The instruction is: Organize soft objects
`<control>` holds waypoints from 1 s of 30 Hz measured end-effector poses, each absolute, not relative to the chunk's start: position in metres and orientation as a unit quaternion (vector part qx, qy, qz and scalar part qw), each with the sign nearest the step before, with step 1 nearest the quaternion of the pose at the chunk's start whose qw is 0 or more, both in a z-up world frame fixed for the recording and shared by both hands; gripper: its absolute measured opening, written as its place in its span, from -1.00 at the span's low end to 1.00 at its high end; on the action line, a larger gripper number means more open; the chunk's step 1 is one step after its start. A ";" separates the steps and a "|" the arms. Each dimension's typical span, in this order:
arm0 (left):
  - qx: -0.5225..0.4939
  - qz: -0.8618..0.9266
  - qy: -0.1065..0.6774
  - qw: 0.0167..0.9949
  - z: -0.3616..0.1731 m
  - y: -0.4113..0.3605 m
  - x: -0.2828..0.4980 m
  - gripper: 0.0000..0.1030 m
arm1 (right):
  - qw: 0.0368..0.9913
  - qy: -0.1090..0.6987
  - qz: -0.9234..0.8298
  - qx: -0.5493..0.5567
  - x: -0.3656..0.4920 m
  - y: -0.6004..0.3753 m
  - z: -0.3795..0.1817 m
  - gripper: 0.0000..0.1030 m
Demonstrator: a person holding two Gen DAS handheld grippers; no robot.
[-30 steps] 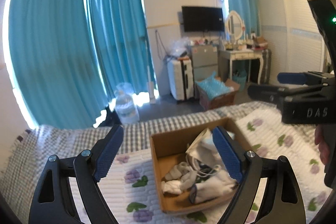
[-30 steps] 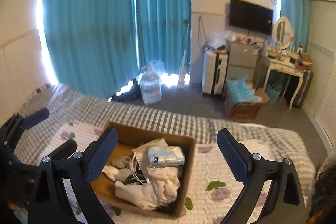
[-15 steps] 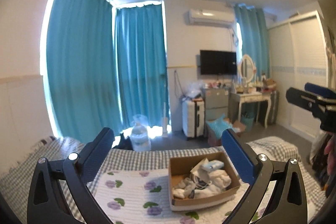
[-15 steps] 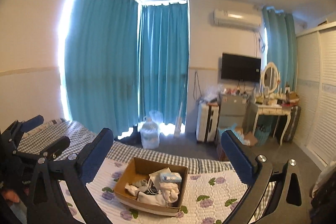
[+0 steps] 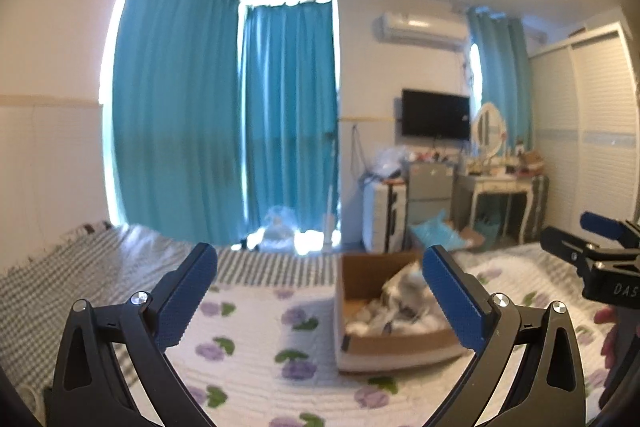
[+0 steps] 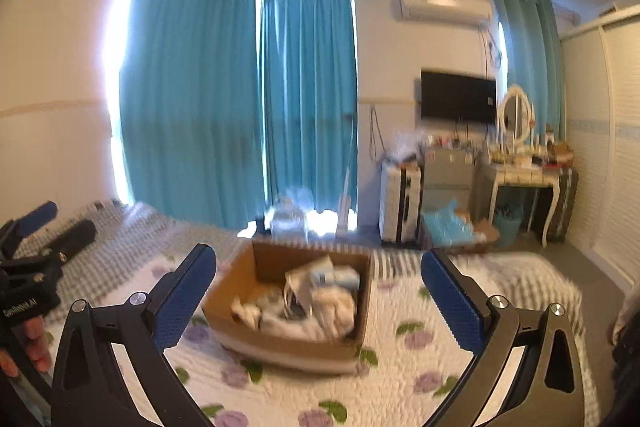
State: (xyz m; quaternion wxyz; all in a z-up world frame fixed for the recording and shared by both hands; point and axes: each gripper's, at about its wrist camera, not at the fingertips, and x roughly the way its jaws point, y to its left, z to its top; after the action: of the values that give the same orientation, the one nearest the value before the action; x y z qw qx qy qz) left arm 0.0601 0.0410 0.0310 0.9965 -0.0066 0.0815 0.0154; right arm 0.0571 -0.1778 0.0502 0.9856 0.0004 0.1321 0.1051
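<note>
Cardboard box point(image 6: 296, 307) of soft things on the bed point(image 6: 400, 379)

White cloths point(image 6: 320, 315) and a tissue pack point(image 6: 336, 277) fill it. Left tool point(image 5: 320, 299) and right tool point(image 6: 318, 301), both spread wide and empty, hover short of it.

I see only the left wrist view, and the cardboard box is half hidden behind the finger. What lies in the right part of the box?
Observer: In the right wrist view the cardboard box shows whole; a light blue packet lies at its far right, on top of white cloths.
Operator: Is the right gripper holding anything?
Observer: No. The right gripper is open and empty, above the floral quilt.
Operator: Is my gripper visible there?
Observer: Yes, the left gripper shows at the left edge, open.
</note>
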 end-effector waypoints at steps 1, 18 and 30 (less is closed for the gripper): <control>-0.005 0.020 0.088 0.996 0.023 0.041 0.064 1.00 | 0.984 0.143 0.104 0.002 0.063 -0.178 0.036 1.00; -0.007 0.003 0.146 0.989 -0.011 0.036 0.071 1.00 | 0.977 0.187 0.098 0.008 0.080 -0.172 0.005 1.00; -0.011 0.003 0.164 0.986 -0.016 0.036 0.076 1.00 | 0.975 0.197 0.099 0.010 0.083 -0.172 0.003 1.00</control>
State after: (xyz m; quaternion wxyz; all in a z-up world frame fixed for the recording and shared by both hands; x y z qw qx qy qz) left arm 0.0764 0.0356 -0.0158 0.9863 -0.0114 0.1644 0.0029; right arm 0.0827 -0.1724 0.0034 0.9754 0.0105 0.1967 0.0986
